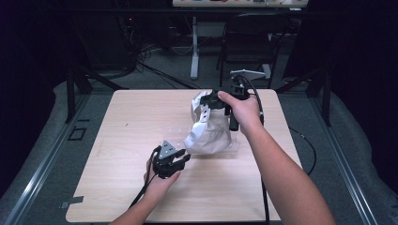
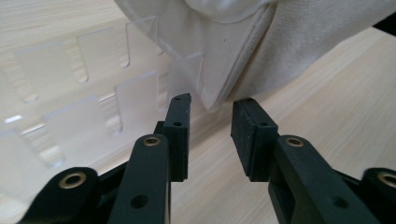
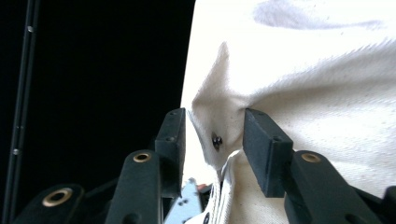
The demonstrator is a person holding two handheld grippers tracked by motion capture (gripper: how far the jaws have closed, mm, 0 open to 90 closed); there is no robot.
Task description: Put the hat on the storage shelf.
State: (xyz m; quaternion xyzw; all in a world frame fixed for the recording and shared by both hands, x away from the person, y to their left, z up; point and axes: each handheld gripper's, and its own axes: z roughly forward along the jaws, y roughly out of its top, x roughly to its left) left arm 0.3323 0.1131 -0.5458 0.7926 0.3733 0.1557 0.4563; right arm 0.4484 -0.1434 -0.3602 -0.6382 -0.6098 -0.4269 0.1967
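Overhead, pale wooden table (image 1: 141, 122) stands amid dark room.

Crumpled white cloth bag (image 1: 210, 132) over clear slotted rack (image 2: 84, 98)

No text, label, brand, number or sign can be read on anything in these views. The crumpled white cloth bag (image 1: 209, 131) carries a dark grey smear in the right gripper view, too blurred to read as lettering.
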